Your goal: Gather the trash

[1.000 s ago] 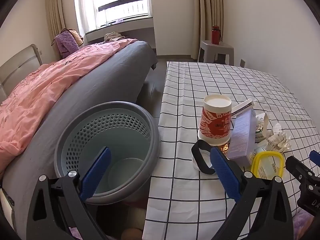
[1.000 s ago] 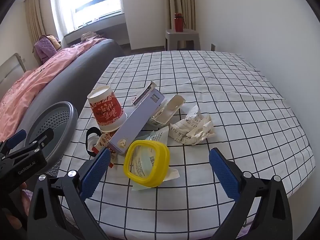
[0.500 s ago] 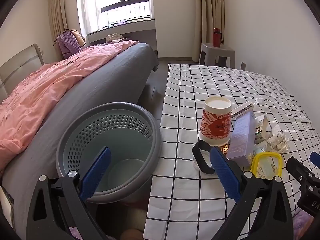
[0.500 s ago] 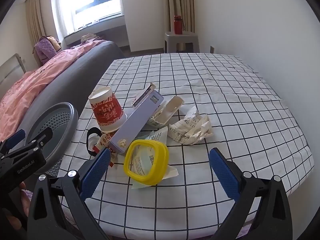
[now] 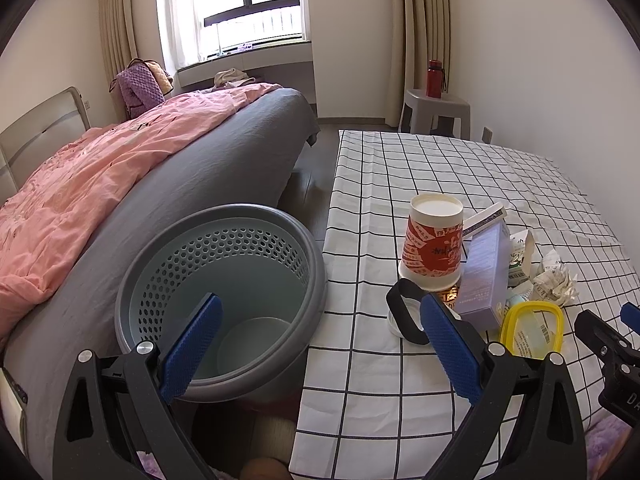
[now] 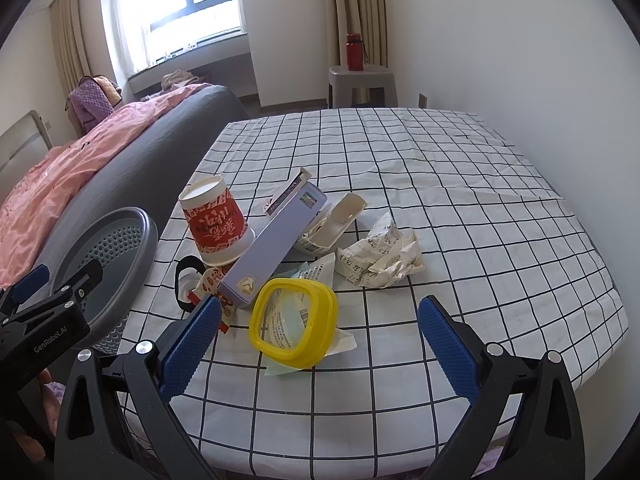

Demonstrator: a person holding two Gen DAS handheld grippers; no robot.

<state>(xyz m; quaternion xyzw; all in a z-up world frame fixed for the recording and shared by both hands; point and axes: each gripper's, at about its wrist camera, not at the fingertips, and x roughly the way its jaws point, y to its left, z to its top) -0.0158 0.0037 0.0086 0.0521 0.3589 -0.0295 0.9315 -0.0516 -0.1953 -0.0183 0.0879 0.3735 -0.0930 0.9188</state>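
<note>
Two grippers, both with fingers spread wide and holding nothing. Left gripper [image 5: 320, 344] hangs over the gap between the grey perforated bin [image 5: 224, 300] and the checked surface [image 6: 460, 184]; right gripper [image 6: 316, 346] hangs over the near edge of that surface, just short of the trash pile.

Landmark: red-and-white paper cup [image 6: 216, 220], upside down, near the surface's left edge.
- Bin: on the floor left of the cup, beside the bed [image 5: 168, 184]; nothing in it that shows.
- Lavender carton [image 6: 276, 244]: right of the cup, leaning against it, flap open at the far end.
- Black-banded white lid [image 6: 186, 280]: just in front of the cup, at its base.
- Red printed wrapper [image 6: 212, 284]: in front of the cup, partly under the carton's near end.
- Yellow square ring lid [image 6: 294, 322]: in front and right of the cup, resting on a printed leaflet [image 6: 304, 276].
- Small white box [image 6: 332, 224]: right of the cup, behind the carton, open.
- Crumpled paper [image 6: 380, 256]: farthest right of the cup.

Far from the cup, by the wall: grey stool [image 6: 362, 84] with a red bottle [image 6: 354, 52] on top.
</note>
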